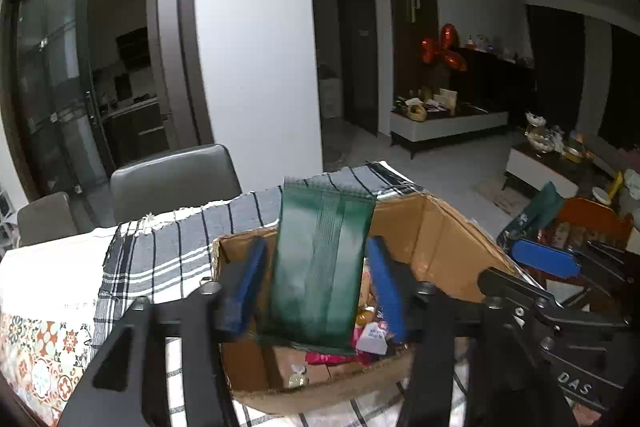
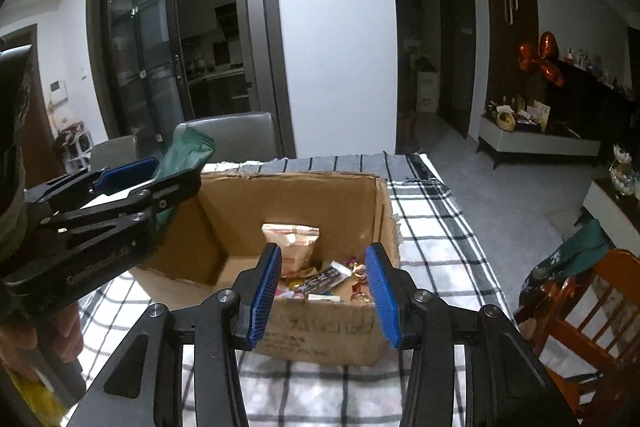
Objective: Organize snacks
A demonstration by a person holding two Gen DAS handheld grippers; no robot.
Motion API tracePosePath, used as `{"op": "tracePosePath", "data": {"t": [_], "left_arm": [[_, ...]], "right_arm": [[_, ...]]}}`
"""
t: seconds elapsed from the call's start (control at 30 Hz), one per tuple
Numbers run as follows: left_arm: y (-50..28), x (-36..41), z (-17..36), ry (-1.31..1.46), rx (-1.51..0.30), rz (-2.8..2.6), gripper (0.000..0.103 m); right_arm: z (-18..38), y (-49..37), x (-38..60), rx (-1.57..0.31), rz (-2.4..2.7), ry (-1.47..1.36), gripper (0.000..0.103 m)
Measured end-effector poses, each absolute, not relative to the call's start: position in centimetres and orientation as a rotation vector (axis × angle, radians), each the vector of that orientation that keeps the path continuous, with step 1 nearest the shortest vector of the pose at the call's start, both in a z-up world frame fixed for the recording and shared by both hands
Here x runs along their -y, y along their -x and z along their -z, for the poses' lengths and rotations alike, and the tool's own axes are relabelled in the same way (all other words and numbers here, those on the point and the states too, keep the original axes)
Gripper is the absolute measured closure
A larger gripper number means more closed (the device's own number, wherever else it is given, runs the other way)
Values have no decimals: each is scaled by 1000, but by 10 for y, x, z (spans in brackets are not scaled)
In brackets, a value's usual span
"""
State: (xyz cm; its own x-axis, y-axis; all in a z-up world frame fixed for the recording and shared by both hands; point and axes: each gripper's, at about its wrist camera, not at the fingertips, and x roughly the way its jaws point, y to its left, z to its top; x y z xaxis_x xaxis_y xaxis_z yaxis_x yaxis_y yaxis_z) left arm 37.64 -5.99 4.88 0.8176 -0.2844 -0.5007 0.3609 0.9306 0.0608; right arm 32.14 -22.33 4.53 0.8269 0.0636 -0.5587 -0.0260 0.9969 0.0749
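Observation:
A dark green snack packet stands upright between the blue pads of my left gripper, above an open cardboard box. Narrow gaps show on both sides of the packet, so the jaws stand open around it. In the right wrist view the left gripper hangs over the box's left wall with the green packet sticking out past its fingers. My right gripper is open and empty over the near wall of the box. A pale packet and small wrapped sweets lie inside.
The box stands on a black-and-white checked tablecloth. Grey chairs stand at the table's far side. A wooden chair with a green bag on it is close at the right. A hand holds the left gripper.

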Motion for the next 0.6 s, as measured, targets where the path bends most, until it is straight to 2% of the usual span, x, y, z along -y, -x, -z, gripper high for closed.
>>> {"op": "tracePosePath", "data": {"t": [0.03, 0.2, 0.27, 0.5, 0.57, 0.6], "left_arm": [[-377, 60, -49, -148, -505, 338, 35], [-358, 55, -50, -150, -484, 292, 34], [-346, 52, -51, -146, -481, 267, 27], [-291, 43, -49, -168, -505, 157, 18], [-272, 40, -52, -164, -493, 126, 13], [-264, 38, -53, -162, -486, 115, 12]], "right_arm": [[-45, -321, 224, -597, -45, -64, 58], [-44, -313, 229, -595, -52, -71, 58], [-45, -307, 230, -592, -54, -76, 58], [-50, -275, 235, -584, -86, -104, 58], [-54, -264, 234, -580, -97, -101, 44], [-56, -258, 234, -571, -99, -96, 43]]}}
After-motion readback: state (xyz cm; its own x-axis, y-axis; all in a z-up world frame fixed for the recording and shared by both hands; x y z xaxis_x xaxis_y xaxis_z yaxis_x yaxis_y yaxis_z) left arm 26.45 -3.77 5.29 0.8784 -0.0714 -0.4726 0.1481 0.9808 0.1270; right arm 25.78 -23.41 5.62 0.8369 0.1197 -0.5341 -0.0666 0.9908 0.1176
